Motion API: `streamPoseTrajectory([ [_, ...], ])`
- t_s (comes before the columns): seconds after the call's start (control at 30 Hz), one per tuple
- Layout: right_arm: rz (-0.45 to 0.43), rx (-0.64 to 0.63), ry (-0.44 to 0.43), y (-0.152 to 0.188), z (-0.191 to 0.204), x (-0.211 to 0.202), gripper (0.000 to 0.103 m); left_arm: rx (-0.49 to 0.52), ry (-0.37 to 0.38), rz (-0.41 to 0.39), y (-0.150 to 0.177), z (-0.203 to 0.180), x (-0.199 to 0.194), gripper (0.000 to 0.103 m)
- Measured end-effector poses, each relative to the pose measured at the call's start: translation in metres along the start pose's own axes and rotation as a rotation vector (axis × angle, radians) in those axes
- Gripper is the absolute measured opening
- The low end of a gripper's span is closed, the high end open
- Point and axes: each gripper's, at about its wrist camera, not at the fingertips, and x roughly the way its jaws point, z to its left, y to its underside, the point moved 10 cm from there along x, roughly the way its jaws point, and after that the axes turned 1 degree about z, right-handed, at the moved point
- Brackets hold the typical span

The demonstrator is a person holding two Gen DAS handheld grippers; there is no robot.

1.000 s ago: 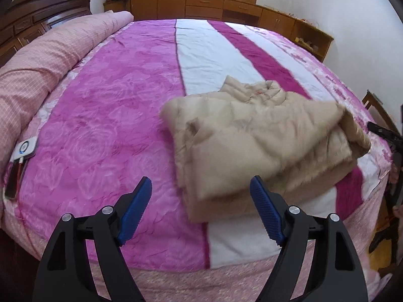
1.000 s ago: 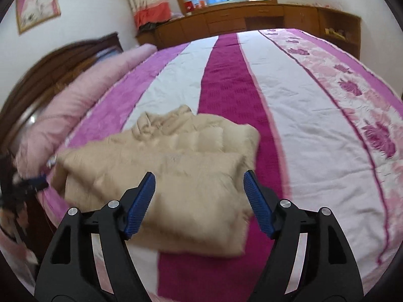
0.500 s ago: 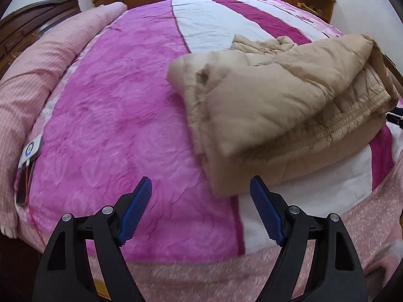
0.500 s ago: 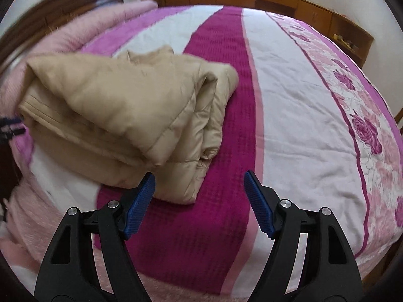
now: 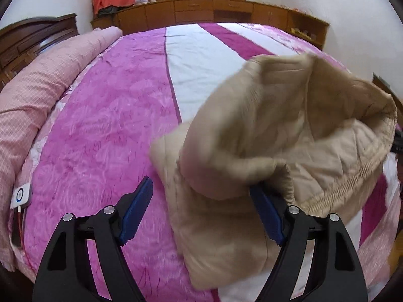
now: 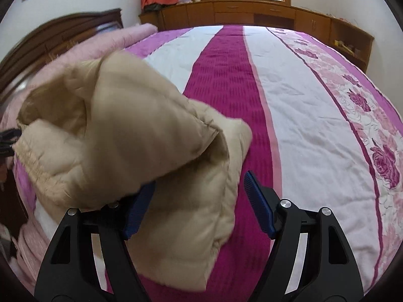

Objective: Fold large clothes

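In the left wrist view, the left gripper (image 5: 200, 207) has its fingers spread wide, gripping nothing; the folded beige padded jacket (image 5: 272, 151) on the bed (image 5: 100, 125) covers the right fingertip, and a white device (image 5: 21, 196) lies at the bed's left edge. In the right wrist view, the right gripper (image 6: 199, 202) is also wide, the jacket (image 6: 126, 138) covering its left finger; only here does a floral border (image 6: 365, 115) show.

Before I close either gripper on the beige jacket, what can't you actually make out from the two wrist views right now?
- Left wrist view: the beige jacket drapes over the tip of the left gripper's inner finger, so contact there is unclear.
- Right wrist view: jacket folds cover the tip of the right gripper's inner finger.
- Both views: the jacket's raised flap is motion-blurred; layers cannot be counted.
- Bed beneath the jacket is hidden.
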Motion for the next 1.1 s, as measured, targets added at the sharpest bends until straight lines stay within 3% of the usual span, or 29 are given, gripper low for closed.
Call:
streamPoseTrajectory([
  [0.27,0.023,0.045,-0.019,-0.03,-0.01,0.021,0.072,-0.076,0.032,-0.001,-0.019,0.017,0.007,0.078],
  [0.53,0.07,0.188,-0.076,-0.035,-0.018,0.054,0.071,-0.114,0.079,0.05,-0.025,0.019,0.055,0.078],
  [0.6,0.062,0.231,-0.09,-0.037,-0.019,0.057,0.051,-0.142,0.092,0.055,-0.027,0.019,0.065,0.077],
  [0.63,0.057,0.236,-0.093,-0.038,-0.019,0.056,0.045,-0.17,0.119,0.058,-0.028,0.017,0.072,0.065],
  [0.67,0.052,0.235,-0.091,-0.038,-0.018,0.055,0.033,-0.192,0.142,0.061,-0.028,0.016,0.076,0.044],
  [0.7,0.043,0.231,-0.084,-0.039,-0.018,0.053,0.024,-0.207,0.149,0.068,-0.028,0.015,0.08,0.033],
  [0.73,0.03,0.232,-0.08,-0.041,-0.018,0.049,0.02,-0.213,0.158,0.071,-0.03,0.012,0.083,0.017],
  [0.77,0.011,0.241,-0.079,-0.044,-0.019,0.044,0.015,-0.212,0.155,0.061,-0.032,0.011,0.083,0.011],
  [0.9,-0.086,0.271,-0.082,-0.06,-0.022,0.026,0.008,-0.193,0.116,-0.016,-0.057,0.012,0.075,0.009],
  [1.1,-0.111,0.239,-0.006,-0.085,-0.021,0.05,0.008,-0.194,0.045,0.02,-0.067,0.022,0.104,0.01],
])
